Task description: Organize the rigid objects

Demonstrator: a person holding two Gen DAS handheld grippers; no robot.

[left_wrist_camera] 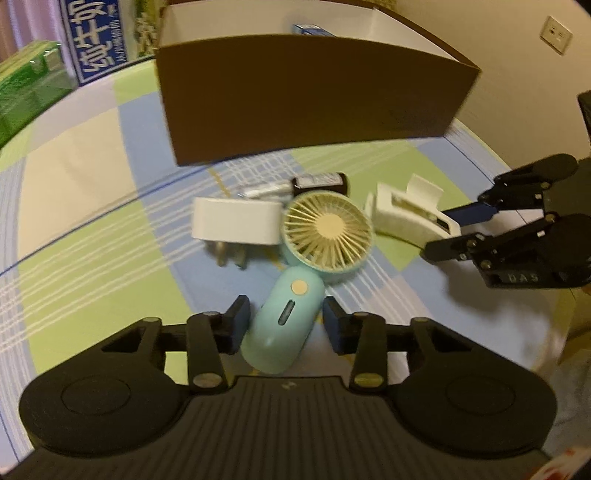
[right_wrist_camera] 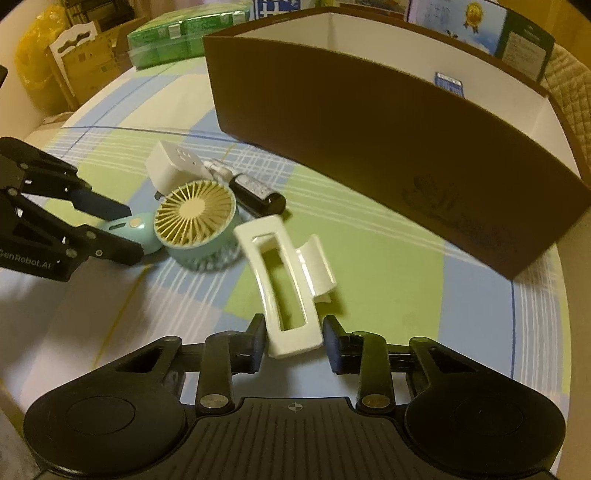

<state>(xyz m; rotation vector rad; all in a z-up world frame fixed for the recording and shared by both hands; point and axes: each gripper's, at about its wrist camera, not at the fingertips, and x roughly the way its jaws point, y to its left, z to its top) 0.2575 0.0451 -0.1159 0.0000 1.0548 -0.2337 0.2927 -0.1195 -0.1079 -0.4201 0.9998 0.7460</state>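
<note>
A mint handheld fan (left_wrist_camera: 295, 291) lies on the checked cloth, handle toward me. My left gripper (left_wrist_camera: 284, 325) is open with its fingers on either side of the handle; small gaps show on both sides. A white hair claw clip (right_wrist_camera: 288, 291) lies to the fan's right. My right gripper (right_wrist_camera: 293, 341) is open around the clip's near end; it also shows in the left wrist view (left_wrist_camera: 450, 232). A white plug adapter (left_wrist_camera: 236, 223) and a black tube (left_wrist_camera: 319, 182) lie behind the fan. A brown box (left_wrist_camera: 303, 96) stands beyond them.
A blue carton (right_wrist_camera: 448, 83) sits inside the brown box. Green packs (right_wrist_camera: 184, 37) and a blue-lettered carton (left_wrist_camera: 96, 40) stand at the far left of the table. A wall with a socket (left_wrist_camera: 556, 35) is at the right.
</note>
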